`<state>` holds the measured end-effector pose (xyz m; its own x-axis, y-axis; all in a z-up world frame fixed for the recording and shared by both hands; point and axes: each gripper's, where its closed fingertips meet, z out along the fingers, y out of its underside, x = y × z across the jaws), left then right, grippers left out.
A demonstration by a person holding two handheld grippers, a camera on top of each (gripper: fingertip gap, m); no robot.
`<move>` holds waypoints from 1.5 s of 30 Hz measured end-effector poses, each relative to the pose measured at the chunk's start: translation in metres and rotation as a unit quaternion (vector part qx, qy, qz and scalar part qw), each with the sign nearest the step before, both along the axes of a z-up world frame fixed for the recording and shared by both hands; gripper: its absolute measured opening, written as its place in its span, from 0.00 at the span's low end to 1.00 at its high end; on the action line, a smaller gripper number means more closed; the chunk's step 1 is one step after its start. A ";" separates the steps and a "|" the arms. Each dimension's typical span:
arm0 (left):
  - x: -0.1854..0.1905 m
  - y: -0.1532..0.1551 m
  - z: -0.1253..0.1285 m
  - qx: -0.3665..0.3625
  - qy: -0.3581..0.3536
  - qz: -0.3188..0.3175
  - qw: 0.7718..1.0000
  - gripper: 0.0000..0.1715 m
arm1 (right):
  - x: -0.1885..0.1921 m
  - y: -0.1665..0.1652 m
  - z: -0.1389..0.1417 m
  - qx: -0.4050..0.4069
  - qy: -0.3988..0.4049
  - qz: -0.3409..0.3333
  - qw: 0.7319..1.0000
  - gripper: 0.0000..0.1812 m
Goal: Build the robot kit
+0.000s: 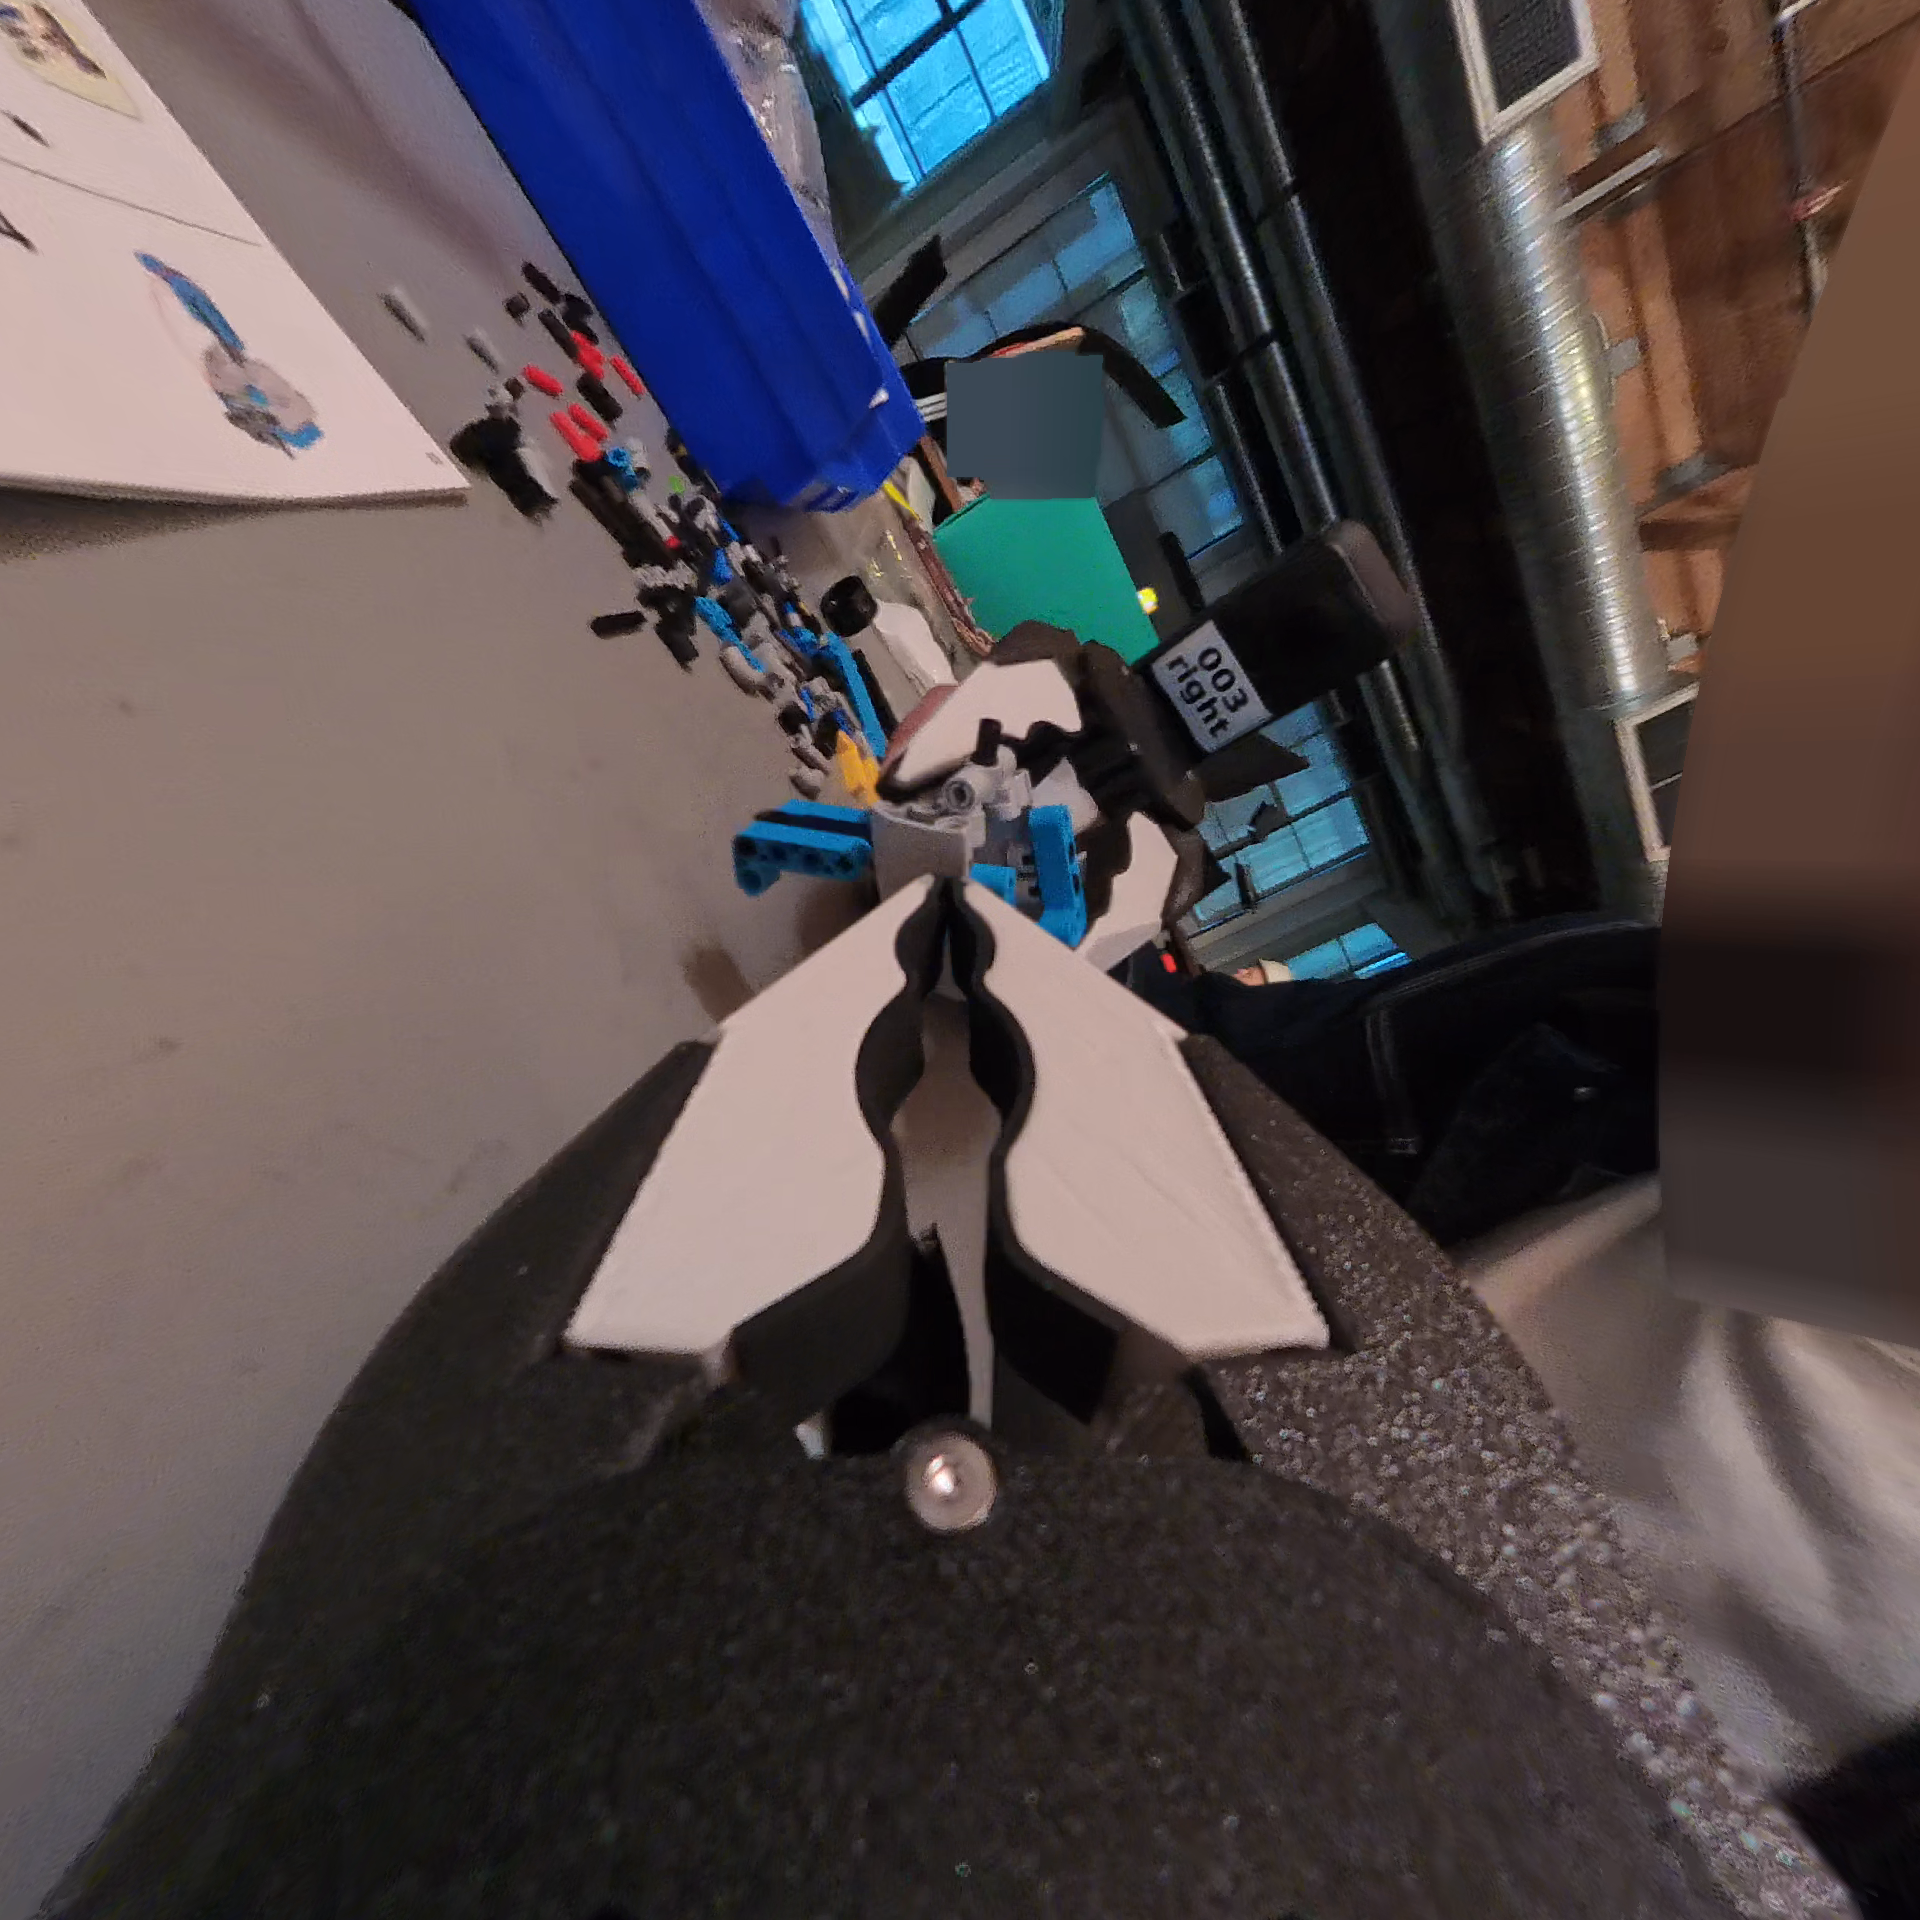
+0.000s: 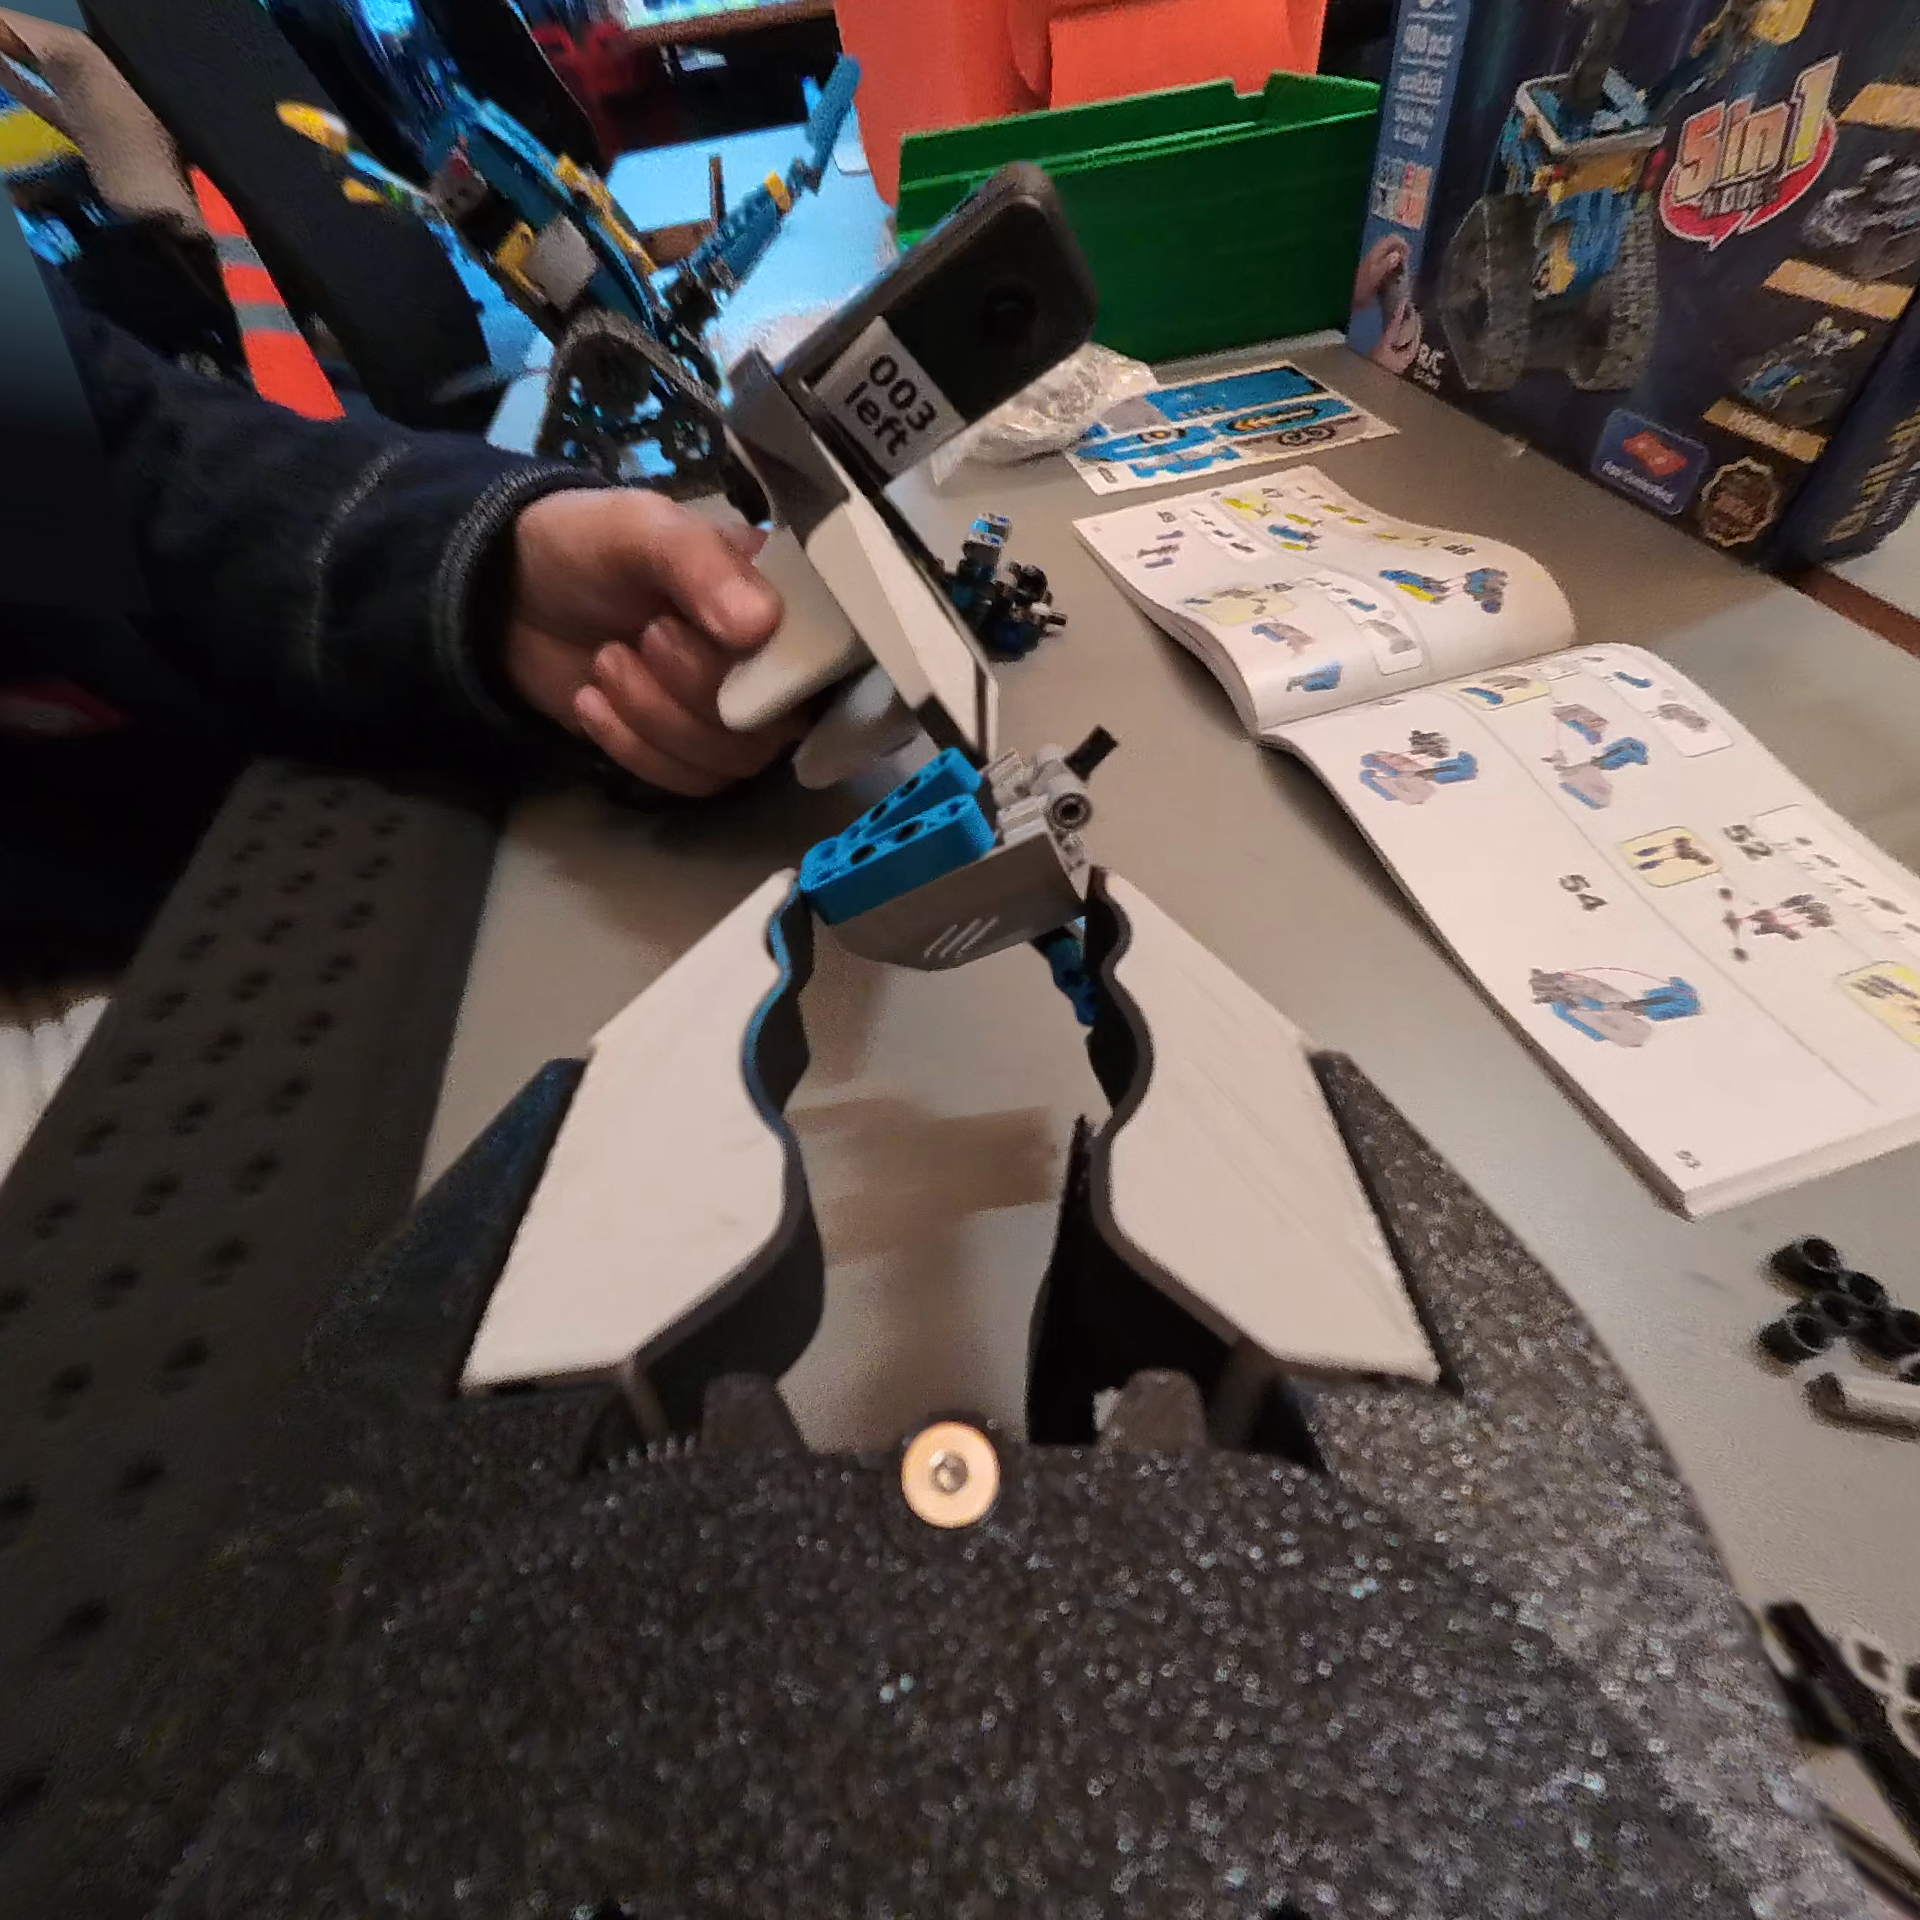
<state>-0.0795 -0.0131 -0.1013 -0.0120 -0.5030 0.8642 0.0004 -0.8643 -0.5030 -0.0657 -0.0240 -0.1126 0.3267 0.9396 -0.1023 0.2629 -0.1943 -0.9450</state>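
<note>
A small assembly of blue beams and a grey panel [image 2: 951, 914] sits just above the grey table [image 2: 1247, 831]. My right gripper [image 2: 940, 904] is shut on it, one pad on the blue beam and the other on the grey panel's corner. My left gripper [image 1: 945, 896] is shut, with its fingertips right against the grey panel of the same assembly [image 1: 925, 842]. In the right wrist view the left gripper [image 2: 987, 748] comes down onto the assembly from above, held by a hand [image 2: 634, 634]. In the left wrist view the right gripper [image 1: 1008, 842] straddles the assembly from the far side.
An open instruction booklet [image 2: 1558, 883] lies to the right, with a sticker sheet [image 2: 1226, 426], a toy box [image 2: 1662, 260] and a green bin [image 2: 1143, 208] behind it. Loose black pieces [image 2: 1839, 1320] lie near right. A small sub-assembly [image 2: 1003, 592] stands behind. Several loose pieces [image 1: 644, 499] lie by a blue bin [image 1: 675, 239].
</note>
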 end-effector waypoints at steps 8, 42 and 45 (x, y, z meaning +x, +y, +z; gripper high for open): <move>0.011 -0.019 0.016 0.030 -0.031 -0.044 0.998 0.23 | -0.001 -0.009 0.020 -0.044 0.083 0.041 0.995 0.29; 0.018 -0.041 0.000 0.354 0.131 -0.036 0.925 0.04 | -0.005 -0.025 0.014 -0.104 0.101 0.103 0.984 0.03; 0.018 -0.042 0.001 0.351 0.125 -0.037 0.927 0.04 | -0.004 -0.026 0.015 -0.086 0.095 0.104 0.986 0.04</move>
